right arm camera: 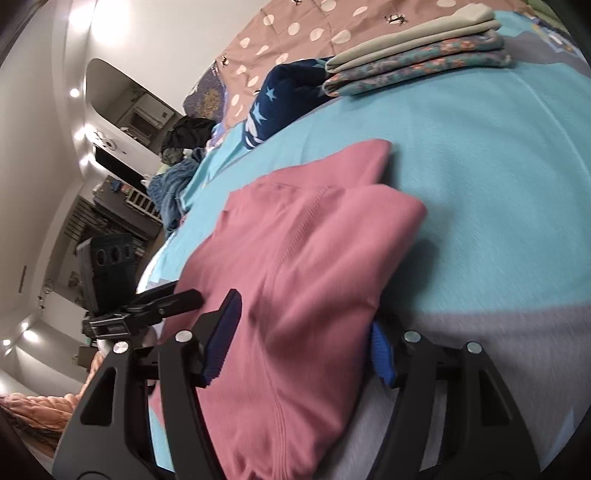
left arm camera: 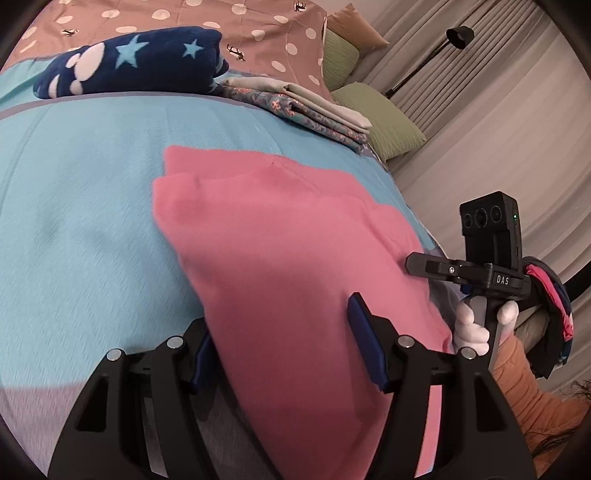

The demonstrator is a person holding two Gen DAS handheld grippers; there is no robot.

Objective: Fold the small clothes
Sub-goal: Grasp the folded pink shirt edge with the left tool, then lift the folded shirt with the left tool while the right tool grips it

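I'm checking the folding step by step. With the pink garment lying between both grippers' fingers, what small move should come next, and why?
Probably draw both grippers back off the pink garment. It already lies folded in layers on the blue bedspread, and the left gripper and right gripper stand open around its near edge, pads not pressing. Then it could join the folded stack further back.

Location was a home bedroom. Evidence: bed w/ light-blue bedspread (left arm camera: 92,177) filling most of both views; polka-dot duvet (left arm camera: 258,33) at top; green pillows (left arm camera: 384,118) upper right of left wrist view; floor lamp (left arm camera: 460,37) and curtains (left arm camera: 517,92) far right; shelving (right arm camera: 110,206) w/ household clutter at left of right wrist view.
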